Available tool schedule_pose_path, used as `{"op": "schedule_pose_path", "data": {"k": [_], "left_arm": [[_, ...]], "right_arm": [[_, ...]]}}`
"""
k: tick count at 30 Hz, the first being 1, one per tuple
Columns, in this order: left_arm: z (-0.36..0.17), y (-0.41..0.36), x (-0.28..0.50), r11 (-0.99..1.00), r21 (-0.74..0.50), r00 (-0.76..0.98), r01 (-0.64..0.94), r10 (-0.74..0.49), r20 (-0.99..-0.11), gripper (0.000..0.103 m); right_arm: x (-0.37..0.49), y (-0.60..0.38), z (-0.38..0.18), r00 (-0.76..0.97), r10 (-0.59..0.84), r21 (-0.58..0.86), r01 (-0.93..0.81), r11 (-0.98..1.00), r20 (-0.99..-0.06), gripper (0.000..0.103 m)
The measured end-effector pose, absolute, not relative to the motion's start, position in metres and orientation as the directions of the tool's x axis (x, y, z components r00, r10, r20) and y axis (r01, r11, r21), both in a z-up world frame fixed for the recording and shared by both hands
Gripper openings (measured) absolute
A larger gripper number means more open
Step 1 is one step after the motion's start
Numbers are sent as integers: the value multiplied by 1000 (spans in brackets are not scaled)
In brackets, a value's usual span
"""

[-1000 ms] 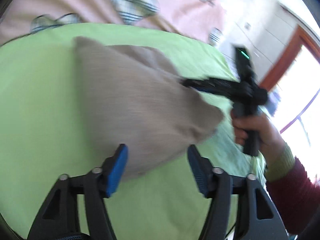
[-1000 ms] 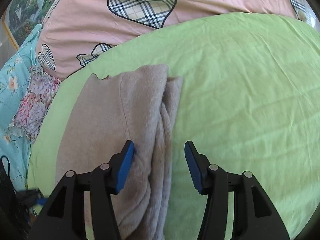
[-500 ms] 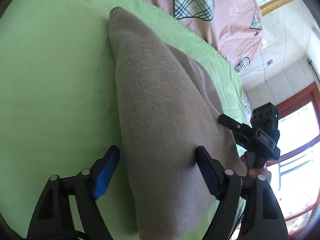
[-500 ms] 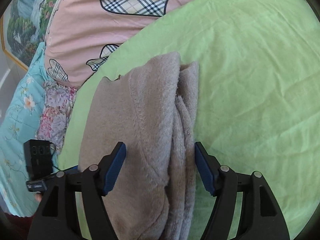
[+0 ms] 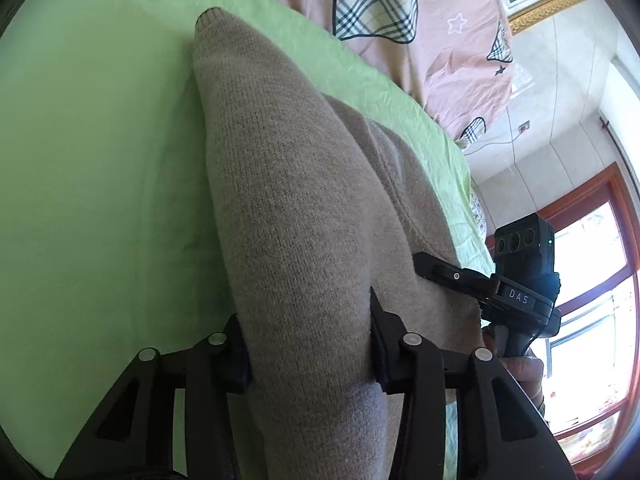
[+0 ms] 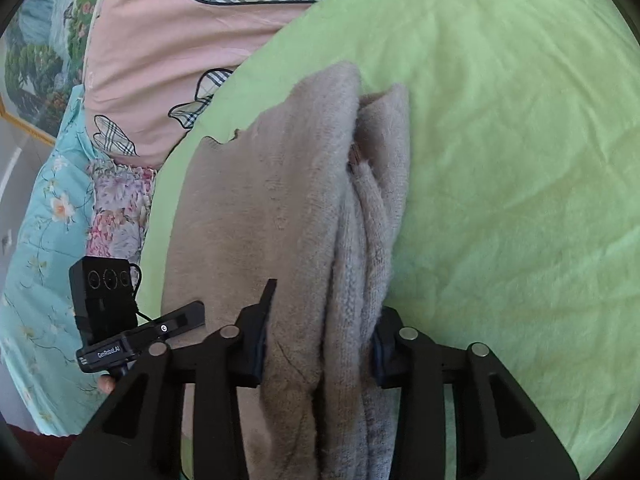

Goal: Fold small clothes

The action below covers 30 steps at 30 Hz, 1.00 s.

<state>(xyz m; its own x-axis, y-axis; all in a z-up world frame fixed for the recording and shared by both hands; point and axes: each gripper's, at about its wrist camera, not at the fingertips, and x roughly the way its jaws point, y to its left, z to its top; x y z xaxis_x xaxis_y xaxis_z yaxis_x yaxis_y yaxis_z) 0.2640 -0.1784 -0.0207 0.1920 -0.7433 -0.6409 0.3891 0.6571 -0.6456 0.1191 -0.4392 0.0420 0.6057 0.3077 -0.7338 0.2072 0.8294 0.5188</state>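
Note:
A beige knitted sweater (image 5: pixel 288 200) lies folded lengthwise on a green sheet (image 5: pixel 100 160). My left gripper (image 5: pixel 308 352) is closing, and its pads press into the near end of one thick fold. In the right wrist view the sweater (image 6: pixel 280 200) shows bunched layers along its right edge. My right gripper (image 6: pixel 318 344) is closing too, its pads pinching that bunched edge at the near end. Each gripper shows in the other's view, at the same end of the sweater: the right one's finger (image 5: pixel 448 274) and the left one's finger (image 6: pixel 180 322).
The green sheet (image 6: pixel 500 160) covers the bed around the sweater. A pink quilt with checked hearts (image 6: pixel 160 40) lies beyond it, and floral bedding (image 6: pixel 48 220) at the left. A wood-framed window (image 5: pixel 592 320) and a tiled wall stand past the bed's edge.
Both grippers came down onto the sweater's near end and their jaws narrowed onto the fabric. The left one swung round from the side to look along the sweater's length.

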Motion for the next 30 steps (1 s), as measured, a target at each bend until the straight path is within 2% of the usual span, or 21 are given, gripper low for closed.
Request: {"op": "schedule_pose_path", "data": {"k": [5, 13, 16, 20, 23, 25, 26, 27, 30], "left_arm": [[6, -130, 238, 679, -612, 244, 406, -726, -643, 42], [35, -19, 193, 756, -512, 350, 407, -647, -677, 42], [22, 10, 182, 768, -505, 350, 394, -634, -690, 42], [-8, 33, 178, 757, -545, 335, 361, -651, -682, 49], [-9, 41, 177, 740, -577, 336, 346, -672, -660, 57], [-4, 48, 180, 752, -562, 352, 344, -658, -666, 62], [-2, 52, 182, 757, -556, 360, 342, -652, -667, 65], [0, 58, 187, 764, -554, 372, 330, -645, -668, 72], [-1, 72, 202, 773, -576, 399, 265, -632, -664, 78]], "right_arm": [[105, -399, 54, 634, 326, 532, 161, 831, -701, 34], [108, -300, 31, 634, 455, 608, 31, 793, -625, 33], [112, -271, 12, 616, 486, 630, 23, 776, -620, 33], [112, -250, -12, 587, 437, 572, 54, 819, -681, 34], [109, -251, -5, 586, 407, 547, 76, 834, -701, 43], [109, -251, 8, 587, 354, 491, 88, 867, -728, 56], [109, -252, 14, 599, 331, 472, 89, 877, -729, 59], [110, -253, 22, 617, 311, 457, 88, 885, -723, 62], [122, -260, 39, 664, 280, 444, 88, 892, -694, 63]]}}
